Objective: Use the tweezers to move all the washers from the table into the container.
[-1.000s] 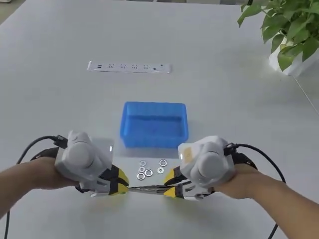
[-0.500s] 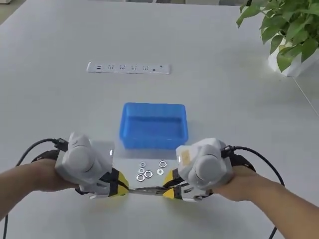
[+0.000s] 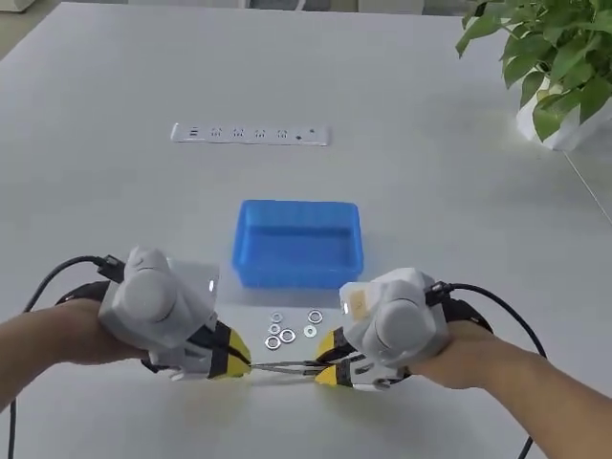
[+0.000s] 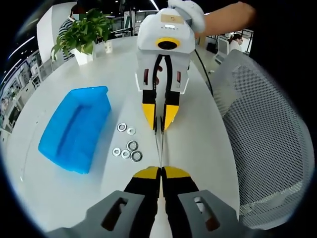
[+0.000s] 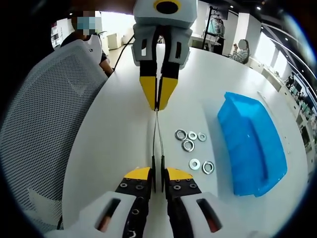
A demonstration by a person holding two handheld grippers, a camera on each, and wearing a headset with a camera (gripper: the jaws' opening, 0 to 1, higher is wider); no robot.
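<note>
- My left gripper has its yellow-tipped jaws pressed together on one end of the tweezers.
- My right gripper faces it, jaws clamped on the other end, so the tool spans the gap between my two sets of fingers.
- The tweezers are thin grey metal. In the right gripper view their two slim arms meet at my left jaws and bow slightly apart toward my right ones, where they turn dark.
- Six small silver washers lie loosely clustered on the white table, just beyond the tweezers.
- The blue container sits near, beyond the washers; I see no washer inside it.
</note>
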